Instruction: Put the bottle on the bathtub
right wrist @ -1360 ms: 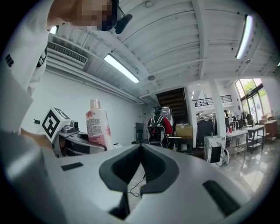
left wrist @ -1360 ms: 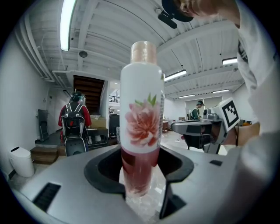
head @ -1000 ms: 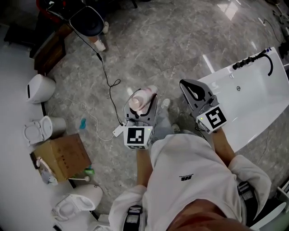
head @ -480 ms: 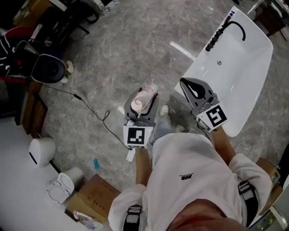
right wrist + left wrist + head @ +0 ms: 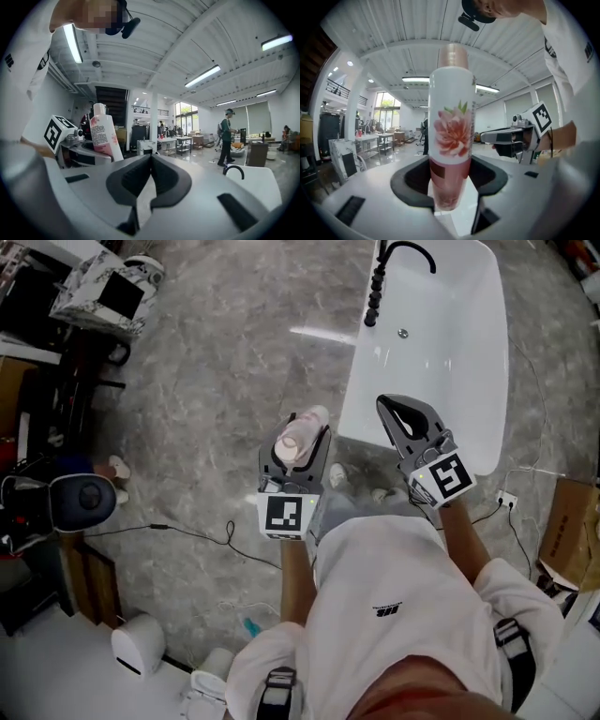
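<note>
A pink and white bottle (image 5: 295, 439) with a flower print (image 5: 451, 136) stands upright between the jaws of my left gripper (image 5: 298, 448), which is shut on its lower part (image 5: 449, 187). My right gripper (image 5: 409, 423) is shut with nothing in it (image 5: 150, 180); from its view the bottle (image 5: 106, 133) shows at the left. The white bathtub (image 5: 473, 352) lies ahead and to the right, its black faucet (image 5: 386, 273) at the far end. The right gripper hovers over the tub's near rim; the left one is over the floor to the tub's left.
Grey marble floor (image 5: 216, 399) surrounds the tub. A black cable (image 5: 187, 535) runs across the floor at the left. A patterned box (image 5: 103, 292) and dark furniture stand at the far left, a cardboard box (image 5: 572, 531) at the right. A person (image 5: 226, 136) stands in the distance.
The view has swung round: the bathtub moved from the upper right to straight ahead and closer. Both grippers keep their places in front of me, the bottle still held.
</note>
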The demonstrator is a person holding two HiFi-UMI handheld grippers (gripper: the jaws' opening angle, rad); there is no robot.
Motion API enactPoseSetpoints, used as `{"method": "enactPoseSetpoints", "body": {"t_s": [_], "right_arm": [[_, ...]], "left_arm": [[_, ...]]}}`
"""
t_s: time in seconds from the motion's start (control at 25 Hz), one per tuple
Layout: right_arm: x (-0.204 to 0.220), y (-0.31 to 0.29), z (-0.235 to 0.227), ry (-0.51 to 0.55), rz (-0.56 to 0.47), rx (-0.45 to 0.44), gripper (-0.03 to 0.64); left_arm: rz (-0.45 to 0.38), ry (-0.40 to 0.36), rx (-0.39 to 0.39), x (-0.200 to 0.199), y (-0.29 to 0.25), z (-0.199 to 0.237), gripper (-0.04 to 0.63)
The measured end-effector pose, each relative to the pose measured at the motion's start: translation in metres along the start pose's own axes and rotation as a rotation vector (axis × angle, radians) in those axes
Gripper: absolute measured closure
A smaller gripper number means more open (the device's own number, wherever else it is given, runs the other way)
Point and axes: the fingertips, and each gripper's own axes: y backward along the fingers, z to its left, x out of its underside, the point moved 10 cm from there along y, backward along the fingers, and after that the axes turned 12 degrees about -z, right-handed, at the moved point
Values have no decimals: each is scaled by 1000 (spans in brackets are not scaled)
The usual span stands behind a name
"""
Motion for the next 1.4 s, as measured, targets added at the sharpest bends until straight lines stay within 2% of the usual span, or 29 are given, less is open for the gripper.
{"method": "enactPoseSetpoints", "body": {"t_s": [0.2,0.48,0.6,0.8,1.04,1.32,1.4], "right_arm": [[15,9,-25,4,28,129,623],[39,22,-64,-27,62,259,623],[50,27,-85,-38,64,286,622],[78,30,-122,-54,72,287,621],[121,31,-165,-84,85,258,623],[167,33,-191,-126,72,246,623],[182,35,-199,-135,99,255,623]], "left_arm": [[15,13,110,20,-50,7,364],[54,48,203,52,-114,3,364],[62,43,227,62,-142,-4,364],[79,51,220,90,-181,-14,364],[90,28,195,127,-225,-29,364],[111,26,153,170,-249,-35,364],[122,30,154,184,-257,-36,364]]}}
